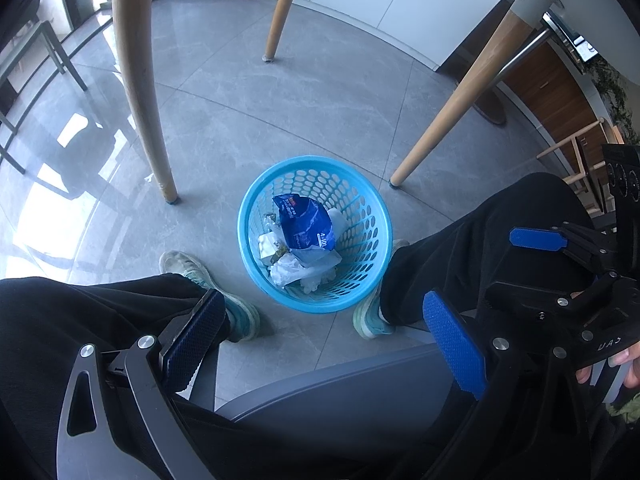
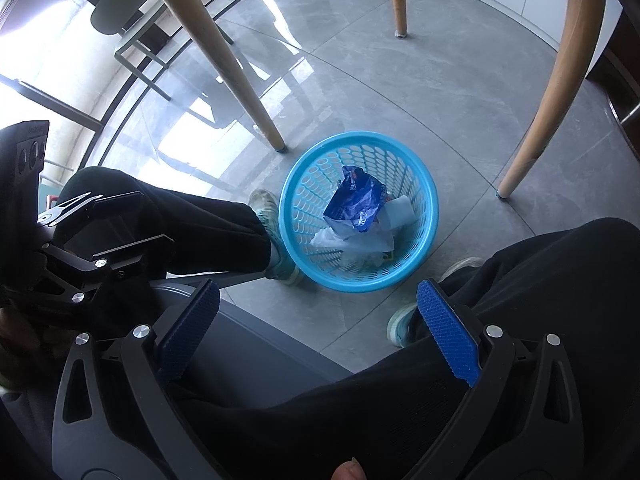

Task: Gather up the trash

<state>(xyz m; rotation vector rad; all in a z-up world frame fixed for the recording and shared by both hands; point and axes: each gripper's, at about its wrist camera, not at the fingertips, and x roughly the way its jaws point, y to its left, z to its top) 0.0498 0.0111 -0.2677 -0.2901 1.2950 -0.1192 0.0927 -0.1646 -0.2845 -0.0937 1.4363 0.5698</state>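
A light blue perforated basket [image 1: 360, 280] [image 2: 416, 268] stands on the grey floor between a seated person's feet. Inside lie a crumpled blue wrapper [image 1: 306, 222] [image 2: 356, 200], white plastic scraps [image 1: 296, 270] [image 2: 352, 244] and paper bits. My left gripper [image 1: 320, 344] hovers above the person's lap, short of the basket, open with nothing between its blue pads. My right gripper [image 2: 320, 328] is likewise open and empty over the knees. In the left wrist view the right gripper [image 1: 500, 276] shows at the right edge, open; in the right wrist view only the left gripper's black linkage [image 2: 92, 240] shows.
Light wooden table legs [image 1: 140, 80] [image 1: 460, 108] [image 2: 224, 56] [image 2: 560, 80] stand around the basket. The person's black trousers [image 1: 80, 328] and pale sneakers [image 1: 236, 312] [image 2: 280, 256] flank it. A grey chair seat [image 1: 340, 392] lies below. A metal-framed chair [image 2: 132, 32] stands by the bright window.
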